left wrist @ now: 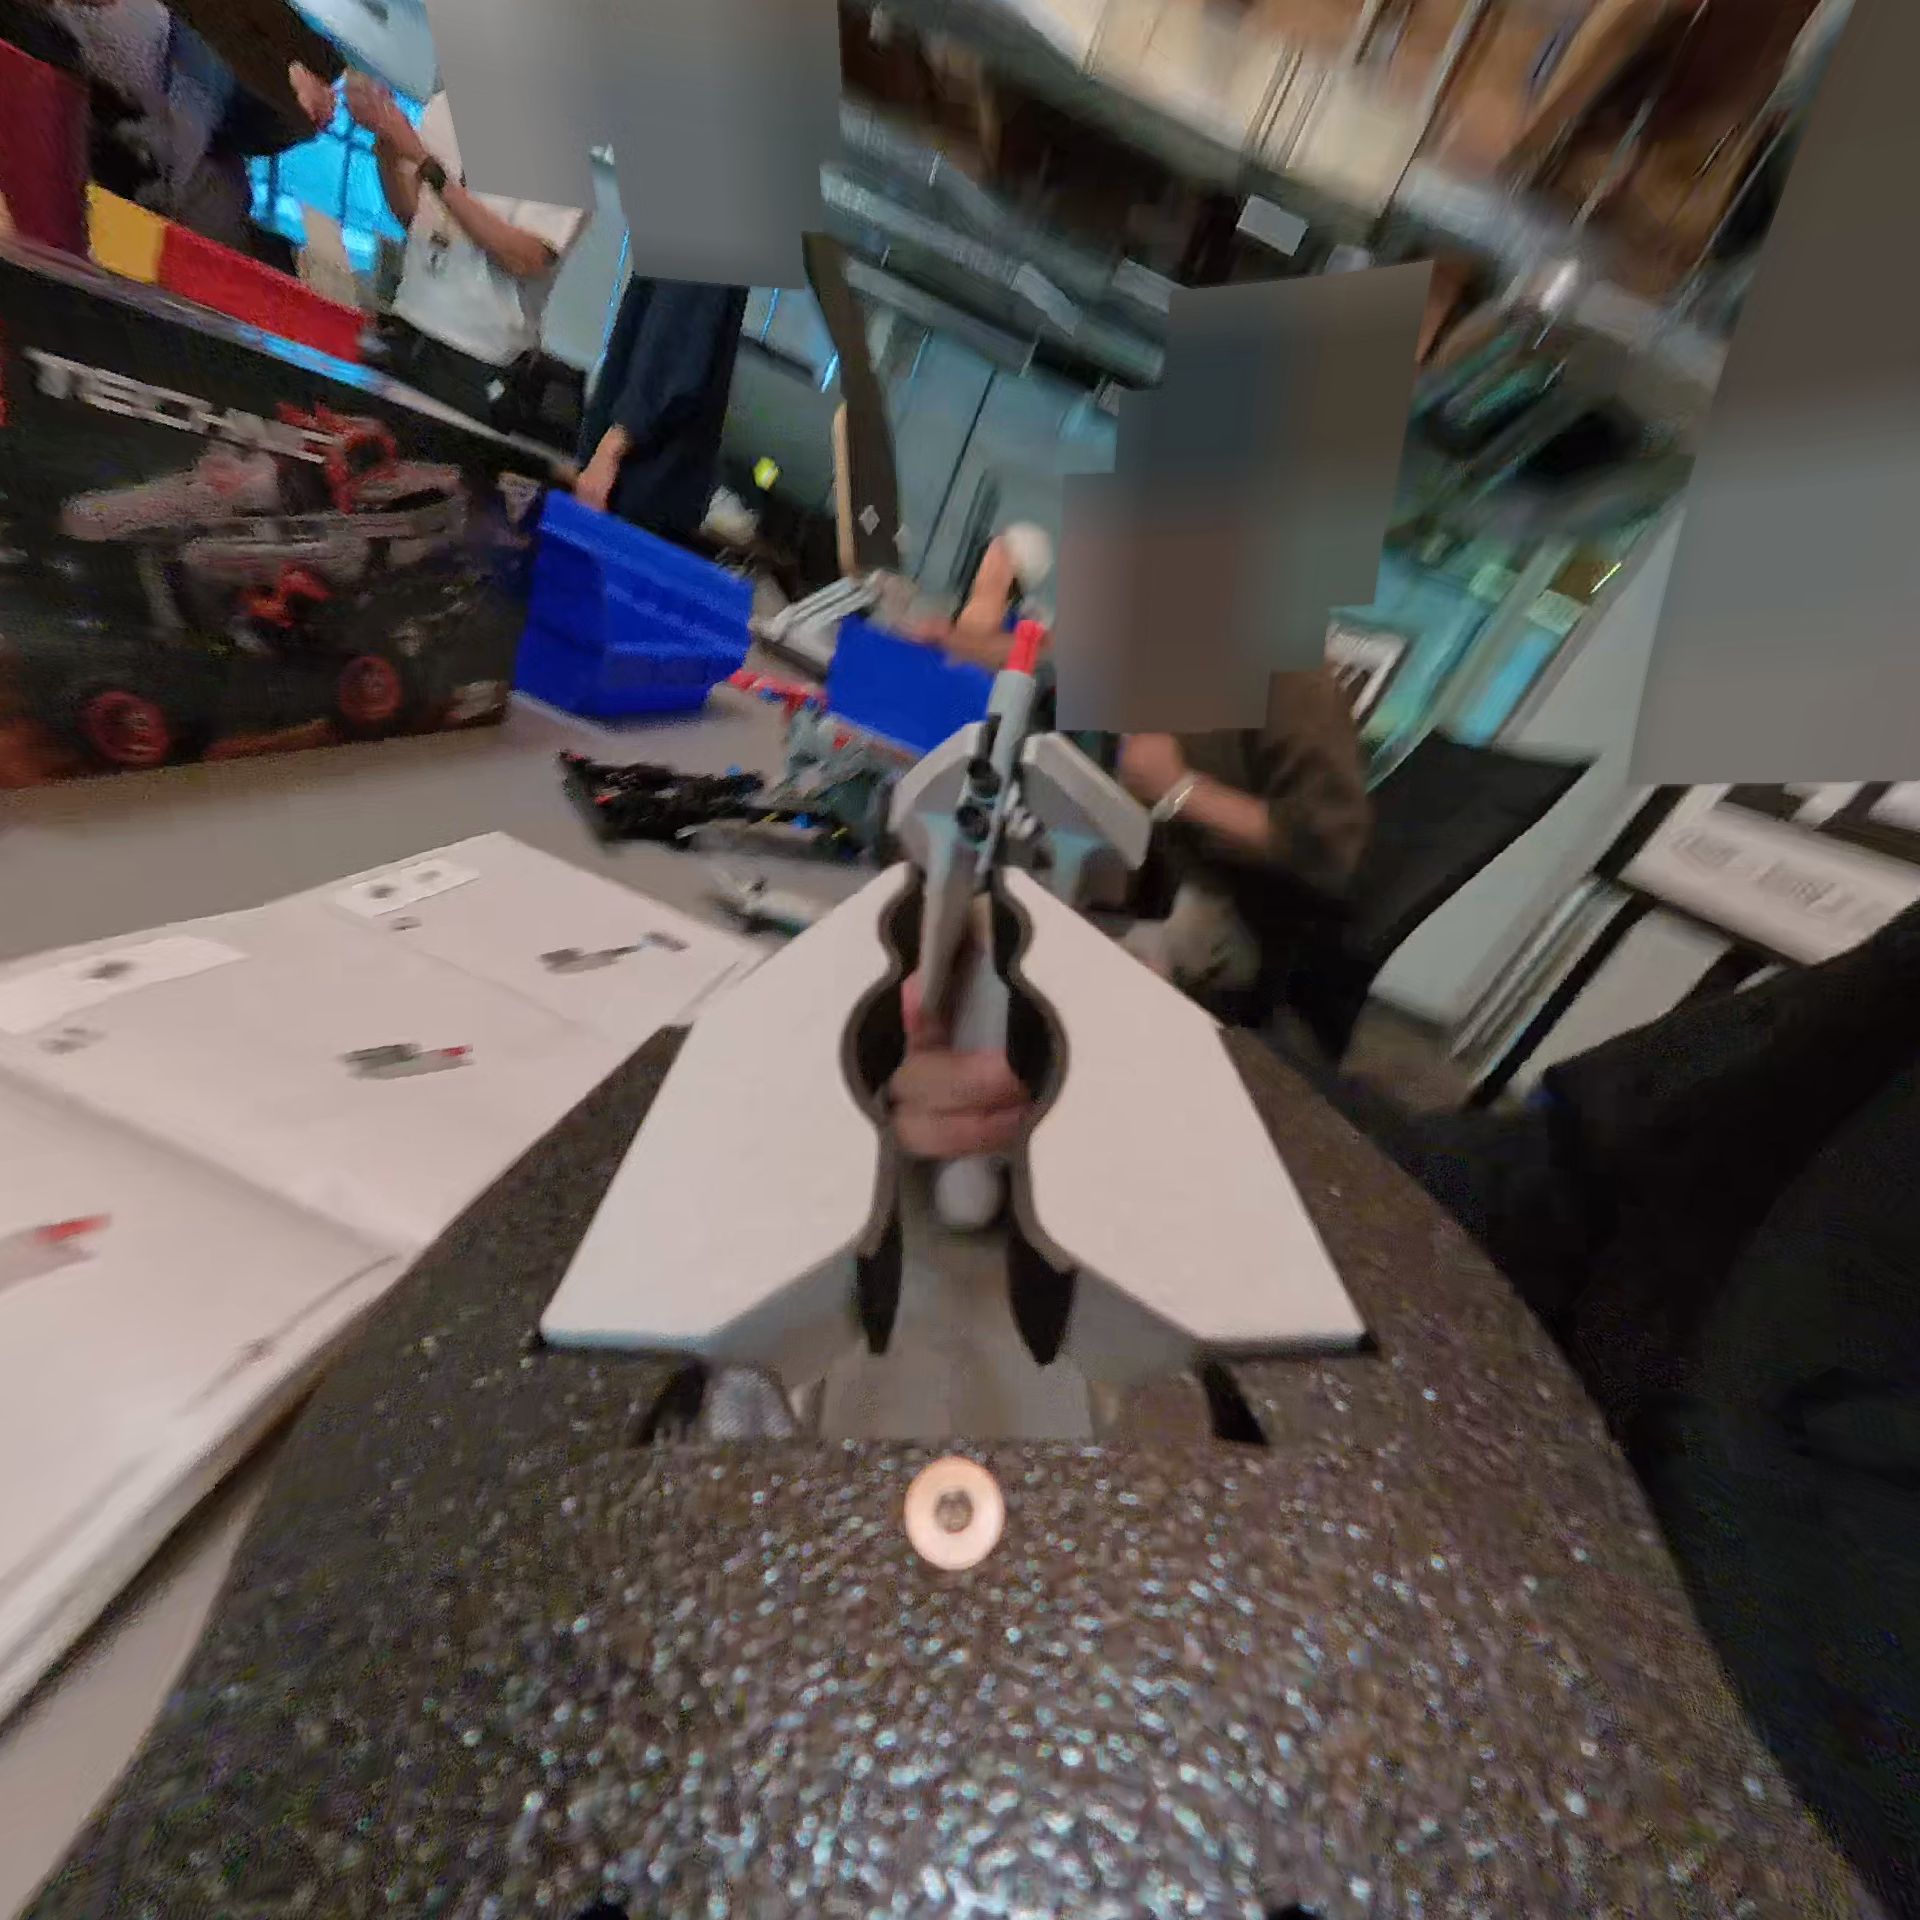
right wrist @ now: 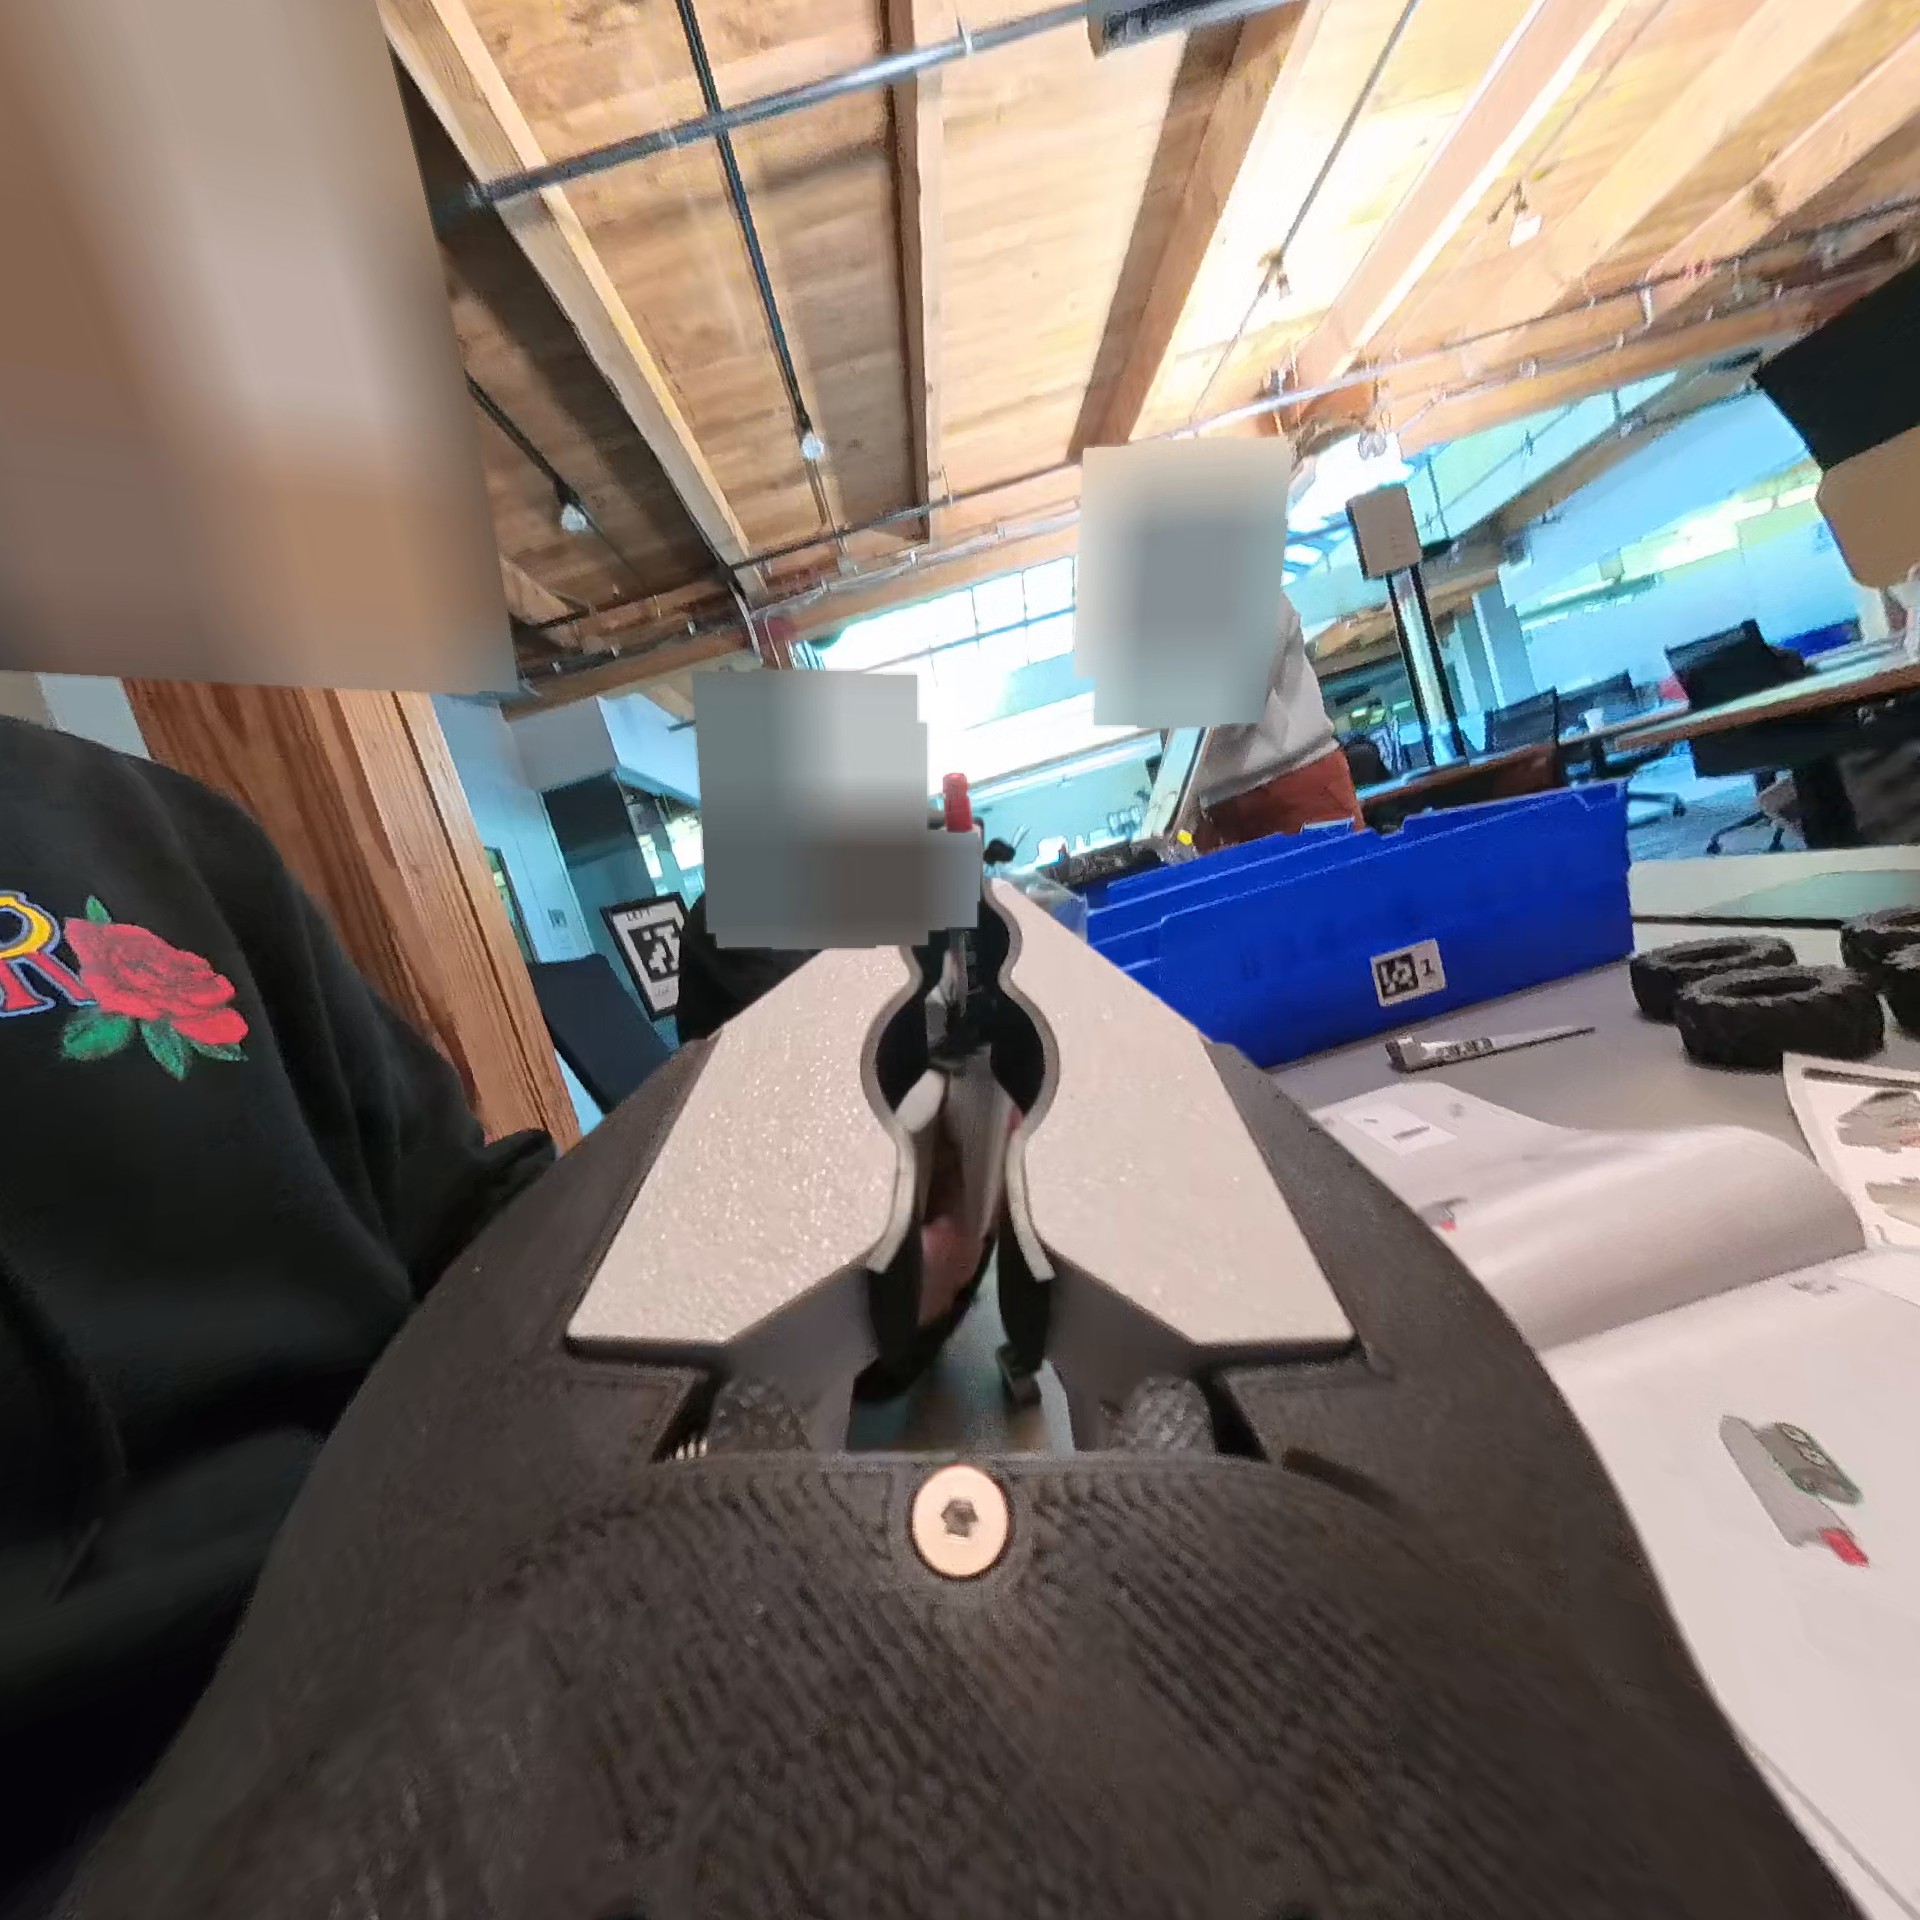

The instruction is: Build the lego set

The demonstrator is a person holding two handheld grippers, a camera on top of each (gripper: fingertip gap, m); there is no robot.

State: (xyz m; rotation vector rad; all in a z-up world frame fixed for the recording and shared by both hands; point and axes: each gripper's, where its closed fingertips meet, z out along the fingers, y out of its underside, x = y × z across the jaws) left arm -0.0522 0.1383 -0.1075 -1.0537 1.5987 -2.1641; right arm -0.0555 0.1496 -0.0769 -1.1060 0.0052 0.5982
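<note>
A long grey lego beam [left wrist: 961, 966] with black pins and a red axle tip [left wrist: 1025, 639] is held up in the air above the table. My left gripper [left wrist: 964, 883] is shut on its near part. My right gripper [left wrist: 1013, 800] faces the left one and grips the same beam farther up. In the right wrist view my right gripper [right wrist: 961, 935] is shut, with the dark piece in its gap and the red tip [right wrist: 954, 805] sticking out above. A hand [left wrist: 956, 1101] shows through the gap behind the beam.
An open instruction booklet [left wrist: 312, 1039] lies on the grey table; it also shows in the right wrist view [right wrist: 1662, 1351]. Behind stand the lego box [left wrist: 239, 571], blue bins [left wrist: 623, 623] [right wrist: 1403, 935], a black part-built chassis [left wrist: 675, 795] and black tyres [right wrist: 1766, 1008]. People stand around the table.
</note>
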